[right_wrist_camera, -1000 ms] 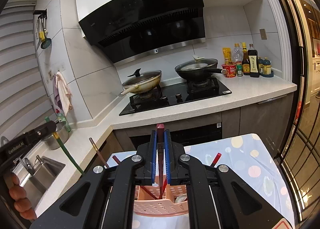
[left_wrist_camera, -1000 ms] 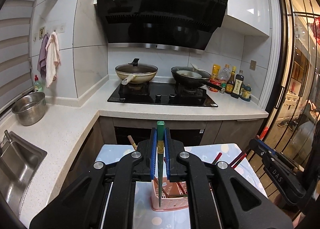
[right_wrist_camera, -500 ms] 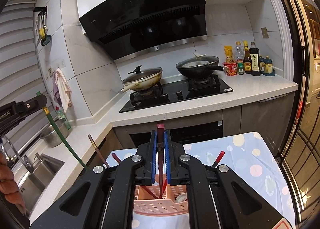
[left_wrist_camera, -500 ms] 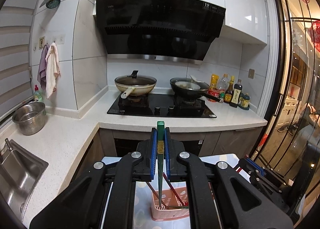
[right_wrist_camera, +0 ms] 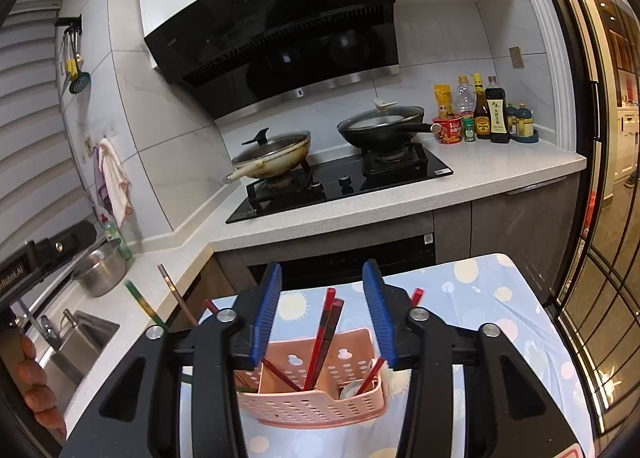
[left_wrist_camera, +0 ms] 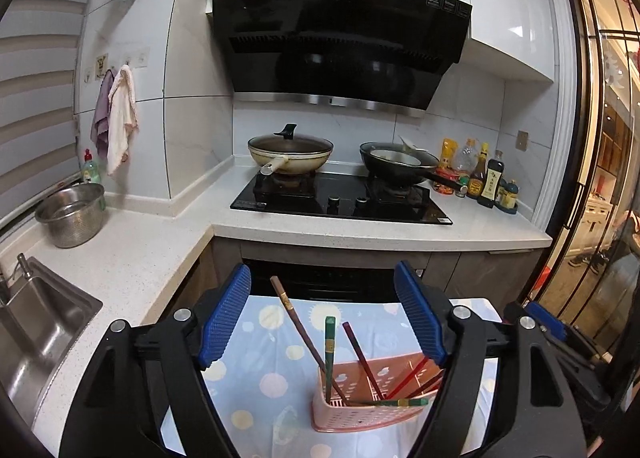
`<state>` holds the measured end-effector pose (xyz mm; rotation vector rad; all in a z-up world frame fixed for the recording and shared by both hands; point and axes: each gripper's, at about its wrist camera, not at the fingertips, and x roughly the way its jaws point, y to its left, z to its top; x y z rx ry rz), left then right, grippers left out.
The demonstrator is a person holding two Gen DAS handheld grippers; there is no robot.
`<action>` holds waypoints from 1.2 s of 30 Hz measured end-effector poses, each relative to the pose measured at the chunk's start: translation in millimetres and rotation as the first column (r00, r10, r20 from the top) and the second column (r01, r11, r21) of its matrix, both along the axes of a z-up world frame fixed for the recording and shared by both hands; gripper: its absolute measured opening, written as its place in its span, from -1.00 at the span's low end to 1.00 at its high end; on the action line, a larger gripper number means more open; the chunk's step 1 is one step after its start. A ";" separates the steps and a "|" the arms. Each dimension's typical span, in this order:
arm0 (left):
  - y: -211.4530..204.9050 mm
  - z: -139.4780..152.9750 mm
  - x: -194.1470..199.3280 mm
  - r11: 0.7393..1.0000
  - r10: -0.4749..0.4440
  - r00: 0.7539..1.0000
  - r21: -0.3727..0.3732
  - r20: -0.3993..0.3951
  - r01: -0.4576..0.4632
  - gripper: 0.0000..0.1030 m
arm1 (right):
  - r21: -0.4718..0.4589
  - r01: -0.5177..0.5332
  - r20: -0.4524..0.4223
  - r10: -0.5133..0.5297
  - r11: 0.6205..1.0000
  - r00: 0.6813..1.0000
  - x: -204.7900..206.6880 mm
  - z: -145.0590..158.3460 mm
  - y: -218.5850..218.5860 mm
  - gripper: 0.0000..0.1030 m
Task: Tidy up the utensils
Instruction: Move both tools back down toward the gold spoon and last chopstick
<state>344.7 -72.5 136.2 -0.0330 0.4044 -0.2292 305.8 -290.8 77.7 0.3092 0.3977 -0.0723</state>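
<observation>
Left tool (left_wrist_camera: 322, 320): jaws have just been opening, now spread wide, nothing pinched. Green chopstick (left_wrist_camera: 329, 354) stands free between and just below the blue pads (left_wrist_camera: 224, 318), leaning upright in the pink utensil basket (left_wrist_camera: 360, 414), touching neither pad. A brown chopstick (left_wrist_camera: 298, 332) leans out of the basket toward the left pad; a dark red one (left_wrist_camera: 360, 352) sits just right of the green. A second green chopstick (left_wrist_camera: 394, 402) lies flat across the basket's near edge, under the right pad.

Right tool (right_wrist_camera: 323, 316): jaws have just been opening, now parted about halfway, released. Two dark red chopsticks (right_wrist_camera: 326, 332) stand in the gap between its pads, clear of both, tips down in the basket's (right_wrist_camera: 316, 406) middle compartment. More red sticks lean in the compartments on either side. Basket sits directly below and ahead of the fingers, on the dotted blue cloth (right_wrist_camera: 480, 298) covering the worktop.

Left tool's body (right_wrist_camera: 36, 258) shows far left of the right tool, a person's fingers (right_wrist_camera: 36, 382) around its handle.
</observation>
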 end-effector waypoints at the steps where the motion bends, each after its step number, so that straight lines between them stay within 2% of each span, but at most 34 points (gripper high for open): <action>1: 1.6 -0.8 -2.0 1.000 0.000 1.000 0.000 -0.005 0.000 0.39 | 0.002 0.000 0.001 0.000 1.000 1.000 -3.2 1.2 -0.9 -0.17; 14: 21.9 -11.7 -41.0 1.000 0.014 0.999 0.017 -0.047 -0.014 0.54 | 0.017 -0.015 0.014 0.015 1.000 1.000 -55.7 8.9 4.4 -0.12; 21: 32.9 -29.0 -73.2 0.999 0.005 0.997 0.033 -0.081 -0.003 0.57 | 0.012 -0.038 -0.020 0.038 0.999 0.999 -95.2 -5.5 17.5 -0.07; 26: 42.5 -57.9 -98.0 0.999 0.000 0.989 0.040 -0.146 0.006 0.58 | -0.020 -0.049 -0.079 0.047 0.999 0.996 -133.7 -30.2 29.7 -0.07; 30: 48.7 -91.2 -119.9 0.998 0.013 0.979 0.062 -0.204 0.000 0.58 | -0.005 -0.064 -0.142 0.063 0.998 0.988 -163.3 -55.2 37.8 -0.07; 36: 59.8 -154.5 -150.7 0.994 0.049 0.946 0.112 -0.321 -0.014 0.58 | 0.039 -0.077 -0.246 0.084 0.996 0.966 -209.3 -101.7 51.1 -0.07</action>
